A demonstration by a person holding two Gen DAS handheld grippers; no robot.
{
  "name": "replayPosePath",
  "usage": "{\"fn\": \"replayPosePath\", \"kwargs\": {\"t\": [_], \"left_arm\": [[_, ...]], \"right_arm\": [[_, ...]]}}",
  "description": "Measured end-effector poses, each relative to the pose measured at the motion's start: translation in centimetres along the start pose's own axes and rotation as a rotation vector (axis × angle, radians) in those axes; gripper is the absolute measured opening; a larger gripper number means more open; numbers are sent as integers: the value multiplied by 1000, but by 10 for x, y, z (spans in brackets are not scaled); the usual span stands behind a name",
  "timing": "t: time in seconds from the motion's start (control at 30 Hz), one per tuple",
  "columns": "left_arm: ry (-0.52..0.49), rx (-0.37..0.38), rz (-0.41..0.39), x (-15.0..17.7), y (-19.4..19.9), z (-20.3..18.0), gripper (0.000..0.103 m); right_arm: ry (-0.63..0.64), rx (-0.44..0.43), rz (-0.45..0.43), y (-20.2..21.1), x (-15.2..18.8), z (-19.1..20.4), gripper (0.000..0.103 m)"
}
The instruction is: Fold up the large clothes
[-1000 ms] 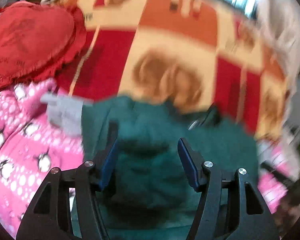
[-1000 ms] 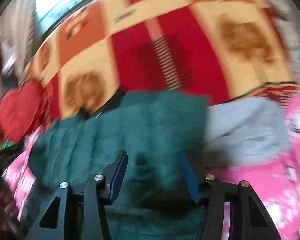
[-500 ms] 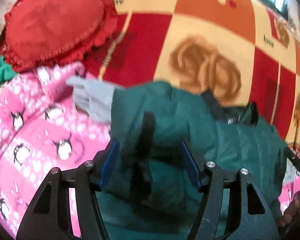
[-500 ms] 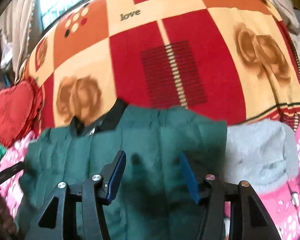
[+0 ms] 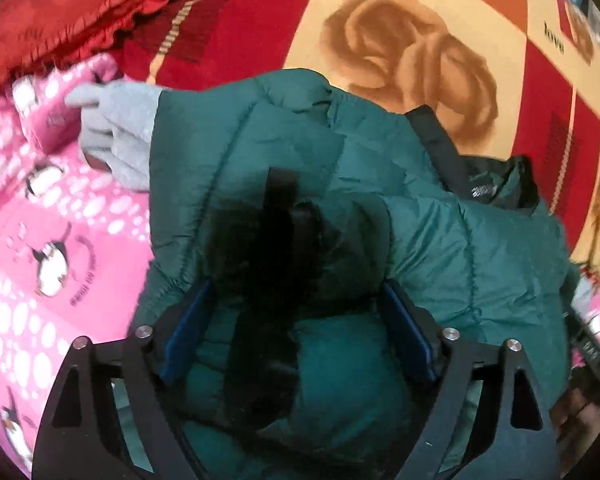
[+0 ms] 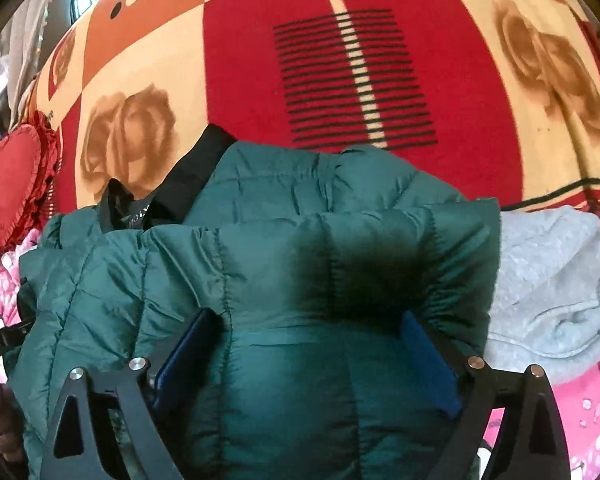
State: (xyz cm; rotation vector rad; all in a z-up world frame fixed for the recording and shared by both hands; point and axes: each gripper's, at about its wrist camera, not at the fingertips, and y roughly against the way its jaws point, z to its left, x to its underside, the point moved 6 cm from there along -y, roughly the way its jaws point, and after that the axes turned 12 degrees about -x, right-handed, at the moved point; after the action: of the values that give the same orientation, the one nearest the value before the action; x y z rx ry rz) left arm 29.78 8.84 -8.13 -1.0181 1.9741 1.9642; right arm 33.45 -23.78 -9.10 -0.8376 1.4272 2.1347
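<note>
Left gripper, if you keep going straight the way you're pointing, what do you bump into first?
Most likely the green puffer jacket: the left gripper points down at it with opening fingers, fabric bunched between them.

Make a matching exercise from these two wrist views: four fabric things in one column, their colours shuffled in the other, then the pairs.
Things:
1. puffer jacket
2. heart cushion
3. penguin-print blanket
4. fleece garment beside the jacket

Colours:
A. pale grey
B. pink
C. dark teal green
D. red

Pairs: 1-C, 2-D, 3-B, 4-A
</note>
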Motion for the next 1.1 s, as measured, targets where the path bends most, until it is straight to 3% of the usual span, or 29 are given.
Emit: {"fn": "replayPosePath", "kwargs": {"t": [0.1,0.13,0.23,0.3,0.4,0.5,0.73,1.1], "left_arm": [[74,9,-48,-7,17,9,85],[83,1,-98,-12,30,11,85],[46,5,-252,-20,67,3,85],[-7,51,-307,-19,84,-11,85],[-82,104,-203,-6,65,-34,85],[-136,26,-64,7,29,-42,85],[-185,-41,-63,10,19,-51,86],[-150,-16,-92,11,30,-42,86]], "right_arm": [[-12,3,-34,20,-9,9,93],[-9,-17,-49,27,-12,18,93],[24,-29,-23,34,-11,44,93],[28,-66,14,31,-3,58,93],[22,-62,68,21,13,64,94],[30,-39,155,-5,34,62,103],[40,-49,142,-9,38,61,103],[55,-7,109,13,34,61,103]]}}
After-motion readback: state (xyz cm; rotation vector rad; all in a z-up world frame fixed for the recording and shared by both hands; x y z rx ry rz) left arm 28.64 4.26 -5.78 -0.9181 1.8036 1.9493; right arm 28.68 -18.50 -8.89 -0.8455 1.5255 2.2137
